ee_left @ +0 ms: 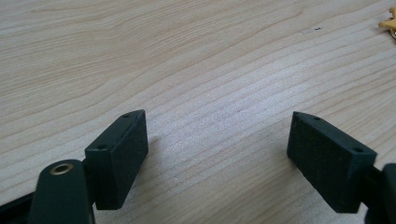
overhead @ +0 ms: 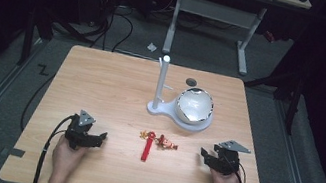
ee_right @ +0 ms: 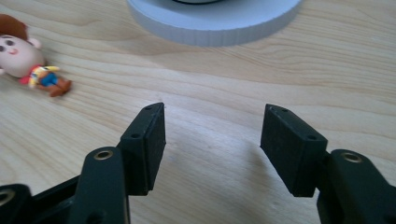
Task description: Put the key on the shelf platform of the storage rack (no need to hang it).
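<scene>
A small cowboy figure charm (overhead: 166,144) with a red strap (overhead: 146,150) lies on the wooden table (overhead: 110,92) between my two grippers. My left gripper (overhead: 103,137) rests near the front left, open, nothing between its jaws. In the left gripper view the left gripper (ee_left: 217,135) looks over bare wood, with a yellow bit of the charm (ee_left: 389,23) at the top right. My right gripper (overhead: 202,154) sits at the front right, open and empty. In the right gripper view the right gripper (ee_right: 212,128) has the figure (ee_right: 29,60) lying ahead to its left.
A white stand (overhead: 160,83) with an upright post and a round base (ee_right: 215,21) carries a shiny white bowl (overhead: 194,105) behind the charm. A small dark round mark (overhead: 191,82) is on the far table. Desk legs and cables stand beyond the far edge.
</scene>
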The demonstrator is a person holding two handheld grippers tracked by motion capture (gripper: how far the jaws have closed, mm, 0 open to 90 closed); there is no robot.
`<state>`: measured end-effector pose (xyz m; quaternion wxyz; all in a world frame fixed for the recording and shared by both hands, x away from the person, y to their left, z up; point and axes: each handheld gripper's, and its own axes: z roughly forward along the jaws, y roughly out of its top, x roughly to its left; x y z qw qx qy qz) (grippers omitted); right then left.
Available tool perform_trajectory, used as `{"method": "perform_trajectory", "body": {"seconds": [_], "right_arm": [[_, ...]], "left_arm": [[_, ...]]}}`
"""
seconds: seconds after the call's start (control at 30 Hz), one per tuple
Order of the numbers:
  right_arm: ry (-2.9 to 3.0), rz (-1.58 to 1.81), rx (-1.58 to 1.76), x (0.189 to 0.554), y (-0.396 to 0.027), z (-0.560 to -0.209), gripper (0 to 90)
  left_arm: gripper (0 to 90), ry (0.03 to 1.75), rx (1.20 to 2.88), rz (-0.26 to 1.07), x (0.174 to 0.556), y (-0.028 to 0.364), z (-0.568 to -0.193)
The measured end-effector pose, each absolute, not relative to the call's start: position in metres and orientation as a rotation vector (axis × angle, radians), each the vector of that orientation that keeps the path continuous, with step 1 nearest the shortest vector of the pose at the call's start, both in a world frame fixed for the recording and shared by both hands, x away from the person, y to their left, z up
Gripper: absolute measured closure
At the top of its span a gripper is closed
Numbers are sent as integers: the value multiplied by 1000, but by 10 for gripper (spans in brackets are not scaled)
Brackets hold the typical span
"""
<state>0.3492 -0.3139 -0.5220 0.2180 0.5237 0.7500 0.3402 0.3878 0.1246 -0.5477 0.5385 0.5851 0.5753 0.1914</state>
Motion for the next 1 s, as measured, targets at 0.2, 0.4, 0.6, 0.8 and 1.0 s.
{"method": "perform_trajectory", "body": {"seconds": [0.2, 0.4, 0.6, 0.8, 1.0], "right_arm": [[2109, 961, 1395, 346, -302, -522, 439], [2153, 997, 1360, 345, -290, -520, 448], [2193, 1023, 1309, 346, -277, -512, 449], [2219, 1053, 1258, 347, -264, -506, 447], [2252, 1064, 1201, 349, -250, -503, 447]], "left_arm": [[208, 1368, 1392, 455, 388, 125, -548], [208, 1369, 1391, 454, 388, 125, -548], [208, 1369, 1391, 454, 388, 125, -548], [208, 1369, 1392, 454, 388, 125, -548], [208, 1369, 1391, 454, 388, 125, -548]]}}
